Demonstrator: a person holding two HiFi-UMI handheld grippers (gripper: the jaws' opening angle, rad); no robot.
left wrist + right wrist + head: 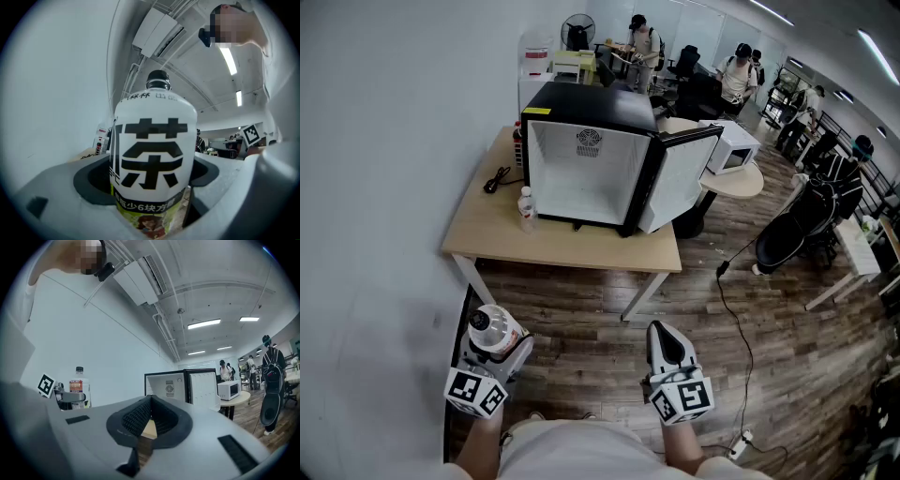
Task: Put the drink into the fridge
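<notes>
The left tongs (497, 342) clamp the drink (152, 159) upright for carrying. The right tongs (147, 417) are closed, empty. The fridge (591, 159) stands open on the surface (572, 248), ready for loading.

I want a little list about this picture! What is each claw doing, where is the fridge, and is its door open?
left claw: closed on the big white-labelled drink bottle with a black cap, held upright
right claw: shut, nothing in it
small black fridge: on the light wooden table, ahead of the person
fridge door: swung open; white inside, no drinks seen there
beside fridge: small clear plastic bottle standing on the table, at the fridge's left
drink in fridge yet: no
</notes>
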